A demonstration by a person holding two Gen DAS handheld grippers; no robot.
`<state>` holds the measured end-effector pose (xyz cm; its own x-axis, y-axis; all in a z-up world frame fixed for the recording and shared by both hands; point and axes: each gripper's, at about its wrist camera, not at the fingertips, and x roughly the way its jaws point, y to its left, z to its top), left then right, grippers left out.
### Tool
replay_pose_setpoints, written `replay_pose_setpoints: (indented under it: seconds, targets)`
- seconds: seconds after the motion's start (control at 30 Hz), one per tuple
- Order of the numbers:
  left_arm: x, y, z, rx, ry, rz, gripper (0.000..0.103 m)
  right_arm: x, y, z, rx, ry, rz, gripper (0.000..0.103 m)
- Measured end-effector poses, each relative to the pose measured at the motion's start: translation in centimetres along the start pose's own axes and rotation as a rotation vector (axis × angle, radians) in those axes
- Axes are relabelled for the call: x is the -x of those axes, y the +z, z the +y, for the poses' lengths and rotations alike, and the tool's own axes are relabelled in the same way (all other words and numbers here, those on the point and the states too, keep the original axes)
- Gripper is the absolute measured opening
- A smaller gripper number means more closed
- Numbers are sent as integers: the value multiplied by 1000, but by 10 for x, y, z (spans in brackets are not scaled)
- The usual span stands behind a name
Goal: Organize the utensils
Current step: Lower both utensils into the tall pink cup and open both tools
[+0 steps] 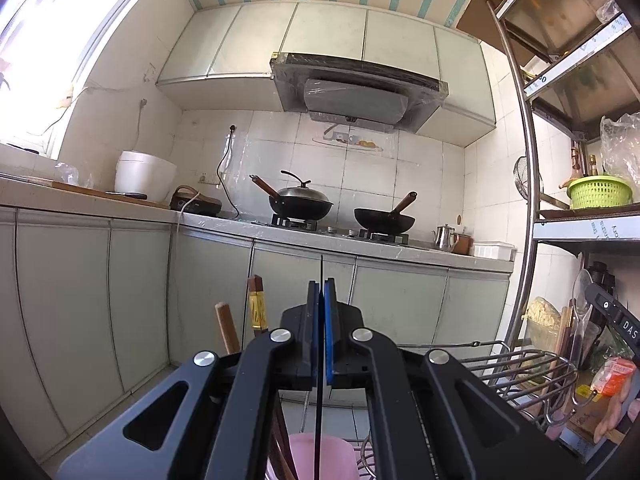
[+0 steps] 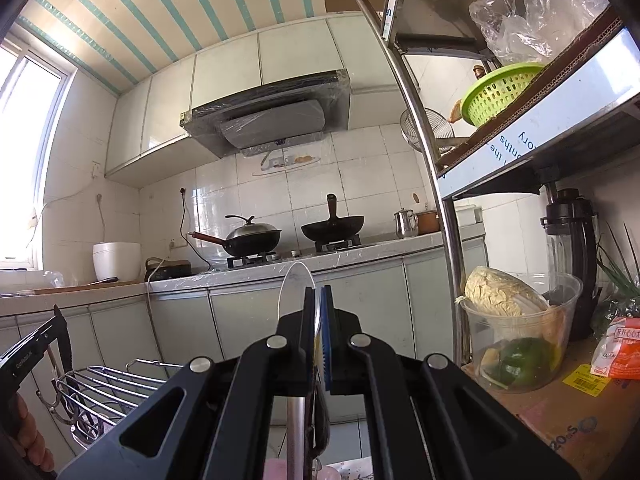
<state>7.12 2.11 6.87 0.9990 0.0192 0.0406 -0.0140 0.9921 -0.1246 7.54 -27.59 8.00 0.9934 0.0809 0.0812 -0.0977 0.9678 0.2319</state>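
My left gripper (image 1: pixel 322 292) is shut on a thin black knife blade (image 1: pixel 321 268) that stands upright, its tip above the fingertips and its lower part running down over a pink cup (image 1: pixel 320 456). Wooden handles (image 1: pixel 228 328) and a dark chopstick bundle with a yellow band (image 1: pixel 257 308) rise from the cup area to the left. My right gripper (image 2: pixel 319 300) is shut on a clear plastic spoon (image 2: pixel 296 284), bowl upward; a metal handle (image 2: pixel 295 432) runs below it. The left gripper with the knife also shows in the right wrist view (image 2: pixel 36 356).
A chrome wire dish rack (image 1: pixel 516 368) sits to the right of the left gripper and shows in the right wrist view (image 2: pixel 104 384). A metal shelf unit (image 2: pixel 448 216) holds a green basket (image 2: pixel 500 92), a bowl of cabbage (image 2: pixel 516 320) and a blender (image 2: pixel 572 248). Counter with woks (image 1: pixel 304 200) lies ahead.
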Motion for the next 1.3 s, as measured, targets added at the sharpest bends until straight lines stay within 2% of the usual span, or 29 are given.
replay_pose_setpoints:
  seconds: [0.37,0.67,0.83,1.0,1.3]
  targets:
    - [19,-6,12,37,-13,63,1,19,-11,5,-15,30,84,3]
    - [31,-17,25,85,-54,182,1,31,-28,10,-24,48,205,3]
    - [37,-23,33,108,-51,231,1,34,-36,11,-12,53,255,3]
    - [34,-26,40,120,-20,275,1,29,-44,11,9,34,309,3]
    - [16,-31,49,165,-14,366,1,22,-55,5,9,7,375,3]
